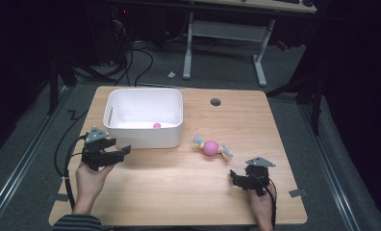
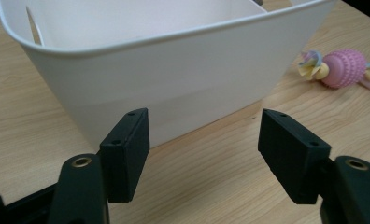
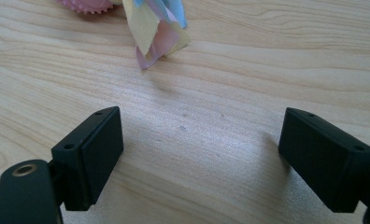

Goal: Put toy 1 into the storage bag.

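A white plastic bin [image 1: 145,137] stands at the table's back left, with a small pink object [image 1: 157,125] inside near its front wall. To the bin's right, a pink knobbly ball toy [image 1: 211,147] with pastel ribbon tails lies on the wood. My left gripper [image 1: 119,147] is open and empty just left of the bin's front corner. The left gripper view has the bin wall [image 2: 174,79] close ahead and the toy [image 2: 344,69] to the right. My right gripper [image 1: 234,178] is open and empty, a little nearer than the toy; a ribbon tail [image 3: 157,28] lies ahead of its jaws.
The wooden table [image 1: 179,192] has a round cable hole [image 1: 215,102] at the back. Bare wood stretches between the two grippers. Beyond the table are a white desk frame [image 1: 260,57] and cables on the grey floor.
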